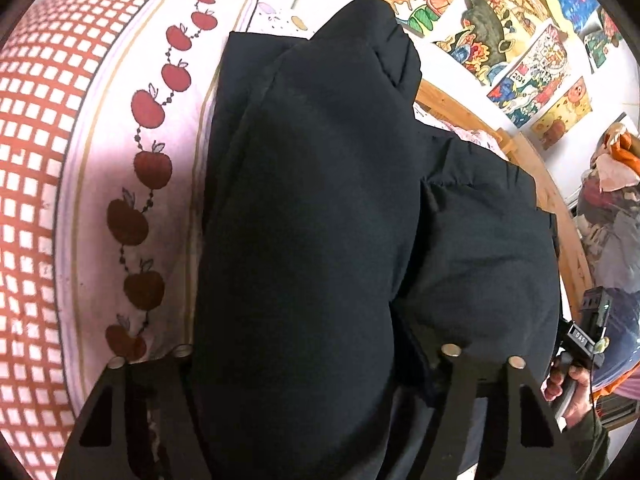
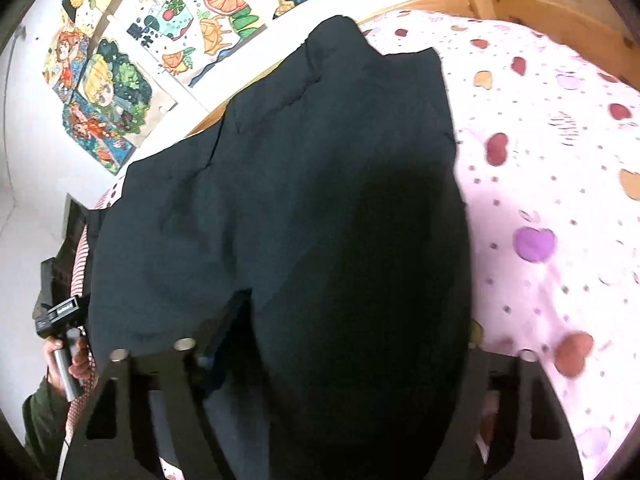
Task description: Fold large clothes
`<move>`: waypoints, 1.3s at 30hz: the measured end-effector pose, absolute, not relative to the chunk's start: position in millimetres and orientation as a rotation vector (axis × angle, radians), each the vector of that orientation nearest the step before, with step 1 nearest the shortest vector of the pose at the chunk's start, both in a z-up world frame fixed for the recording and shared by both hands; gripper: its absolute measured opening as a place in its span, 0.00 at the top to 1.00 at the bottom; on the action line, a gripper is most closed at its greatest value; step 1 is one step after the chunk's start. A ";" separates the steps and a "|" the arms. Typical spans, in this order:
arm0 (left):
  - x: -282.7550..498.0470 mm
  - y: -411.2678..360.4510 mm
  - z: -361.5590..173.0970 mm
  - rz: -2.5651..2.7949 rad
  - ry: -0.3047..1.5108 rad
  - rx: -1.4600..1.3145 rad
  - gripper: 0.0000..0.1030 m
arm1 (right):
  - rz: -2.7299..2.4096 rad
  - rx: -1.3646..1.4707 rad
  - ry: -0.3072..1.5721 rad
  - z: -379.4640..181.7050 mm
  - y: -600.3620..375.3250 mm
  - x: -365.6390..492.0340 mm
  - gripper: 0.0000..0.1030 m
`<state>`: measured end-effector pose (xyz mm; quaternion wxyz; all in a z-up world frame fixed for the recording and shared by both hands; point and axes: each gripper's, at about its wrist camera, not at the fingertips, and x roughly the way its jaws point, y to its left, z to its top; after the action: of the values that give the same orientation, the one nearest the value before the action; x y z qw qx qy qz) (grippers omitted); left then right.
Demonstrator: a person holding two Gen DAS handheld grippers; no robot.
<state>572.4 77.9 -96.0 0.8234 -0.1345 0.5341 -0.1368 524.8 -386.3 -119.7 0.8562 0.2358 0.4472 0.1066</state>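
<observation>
Dark puffy jacket (image 1: 304, 216) hiding apple-print bedding (image 1: 120, 184)

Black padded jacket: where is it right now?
The black padded jacket lies on the apple-print bedsheet, bulging between both grippers' fingers, beside the drawing-covered wall.

Bed sheet (image 1: 100, 208), pale pink: a chain of red apples (image 1: 148, 108) runs lengthwise between thin stripes, and a red-and-white check panel (image 1: 32, 120) fills its left side. Quilt (image 2: 560, 184), pink, scattered with red, purple and tan apple shapes and small dots, covers the bed's right side. Wooden bed frame (image 2: 540, 4) borders the far and right edges. Wall (image 2: 24, 152), white, behind the frame, carries overlapping hand-coloured drawings (image 2: 160, 24): citrus slices, cartoon figures, foliage. A heap of clothes (image 1: 612, 200) lies past the frame's end, at the left view's right edge.
</observation>
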 end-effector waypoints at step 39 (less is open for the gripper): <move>438.7 111.6 -18.5 -0.179 1.096 -0.131 0.76 | 0.328 0.368 0.949 -34.7 -366.9 405.9 0.80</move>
<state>438.7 111.6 -18.5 0.8477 -0.0623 0.5199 -0.0850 405.9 -366.9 -34.7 0.8605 0.1755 0.4521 0.1562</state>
